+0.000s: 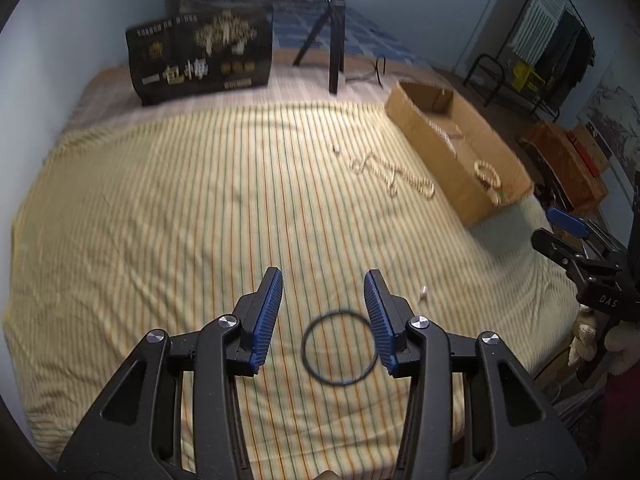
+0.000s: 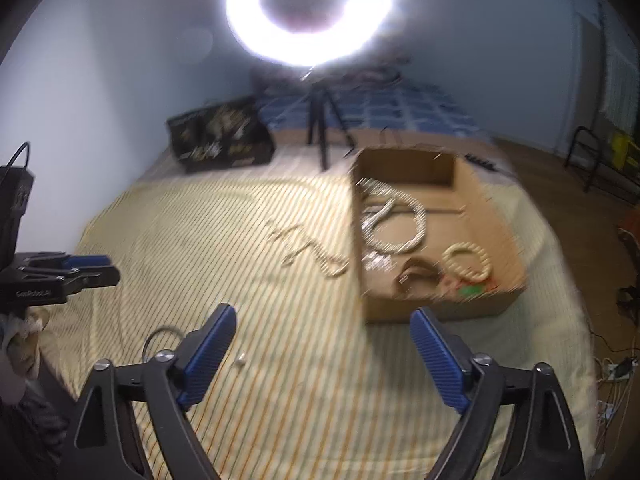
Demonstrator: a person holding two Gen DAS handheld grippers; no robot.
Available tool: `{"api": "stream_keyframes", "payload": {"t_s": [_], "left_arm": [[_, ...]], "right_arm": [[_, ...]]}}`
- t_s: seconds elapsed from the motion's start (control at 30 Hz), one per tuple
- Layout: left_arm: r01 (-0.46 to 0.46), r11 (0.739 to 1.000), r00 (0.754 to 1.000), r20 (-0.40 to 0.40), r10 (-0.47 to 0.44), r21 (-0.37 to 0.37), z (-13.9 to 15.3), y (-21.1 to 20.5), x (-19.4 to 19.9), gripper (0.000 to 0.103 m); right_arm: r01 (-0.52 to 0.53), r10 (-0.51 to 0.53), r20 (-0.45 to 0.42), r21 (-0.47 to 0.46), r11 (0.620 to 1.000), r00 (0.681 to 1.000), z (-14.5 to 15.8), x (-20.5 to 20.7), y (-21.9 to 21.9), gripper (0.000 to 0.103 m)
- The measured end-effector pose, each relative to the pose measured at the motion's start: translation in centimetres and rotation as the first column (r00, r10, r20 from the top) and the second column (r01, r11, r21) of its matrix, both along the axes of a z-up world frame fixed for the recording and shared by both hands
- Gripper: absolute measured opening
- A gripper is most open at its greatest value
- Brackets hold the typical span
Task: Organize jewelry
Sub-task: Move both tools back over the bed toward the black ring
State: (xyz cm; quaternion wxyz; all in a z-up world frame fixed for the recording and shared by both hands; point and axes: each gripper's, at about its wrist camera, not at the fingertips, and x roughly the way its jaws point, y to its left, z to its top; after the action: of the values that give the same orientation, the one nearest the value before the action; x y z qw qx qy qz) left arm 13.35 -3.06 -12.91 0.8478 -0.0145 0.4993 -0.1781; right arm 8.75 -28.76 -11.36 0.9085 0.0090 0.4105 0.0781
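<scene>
A thin black ring bangle [image 1: 339,347] lies flat on the striped bed sheet [image 1: 180,220]. My left gripper [image 1: 323,276] hovers over it, open, the ring showing between and below the blue pads without touching them. A small white bead [image 1: 423,292] lies just right of it. Farther off a pale bead chain [image 1: 390,174] is strewn beside an open cardboard box [image 1: 452,148]. In the right wrist view the box [image 2: 480,208] holds white bangles [image 2: 394,224] and a beaded bracelet [image 2: 466,262]. My right gripper [image 2: 324,314] stands wide open over bare sheet, nothing between its fingers.
A ring light on a black tripod [image 1: 336,40] stands at the far end next to a dark printed box [image 1: 200,60]. The bed's right edge drops off just past the cardboard box; a floor with cables [image 2: 612,364] lies beyond. Another tiny bead [image 1: 337,149] rests mid-sheet.
</scene>
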Motion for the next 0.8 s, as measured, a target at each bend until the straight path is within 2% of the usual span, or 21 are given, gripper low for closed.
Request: {"api": "stream_keyframes", "payload": {"t_s": [0.07,0.17,0.23,0.43,0.7,0.8], "left_arm": [[0.009,1.000,1.000,-0.027,-0.009,-0.005,-1.0,0.1,-0.4,0.038],[0.019,1.000,0.997,-0.075,-0.020,-0.010,-2.6,0.3,-0.8,0.037],[0.019,1.000,0.995,-0.094,-0.020,-0.004,-3.5,0.5,-1.1,0.031],[0.013,1.000,0.988,-0.155,-0.011,0.008,-6.0,1.0,-1.2,0.030],[0.016,1.000,0.975,-0.221,-0.019,-0.015,-8.1,1.0,-0.9,0.029],[0.025,1.000,0.974,-0.223,-0.027,-0.010,-8.5,0.5,-0.7,0.029]], "right_arm": [[-0.036,0.037,-0.032,0.009,0.999,0.999,-1.3,-0.4,1.0,0.083],[-0.091,0.091,-0.078,0.012,0.996,0.993,-3.0,-0.6,2.3,0.079],[-0.124,0.124,-0.099,0.001,0.992,0.987,-3.9,-0.6,3.2,0.077],[-0.222,0.216,-0.188,-0.010,0.975,0.958,-6.3,0.0,5.6,0.062],[-0.308,0.290,-0.205,-0.058,0.950,0.935,-7.7,0.4,6.7,0.061],[-0.348,0.326,-0.207,-0.081,0.934,0.922,-8.2,0.5,7.1,0.055]]}}
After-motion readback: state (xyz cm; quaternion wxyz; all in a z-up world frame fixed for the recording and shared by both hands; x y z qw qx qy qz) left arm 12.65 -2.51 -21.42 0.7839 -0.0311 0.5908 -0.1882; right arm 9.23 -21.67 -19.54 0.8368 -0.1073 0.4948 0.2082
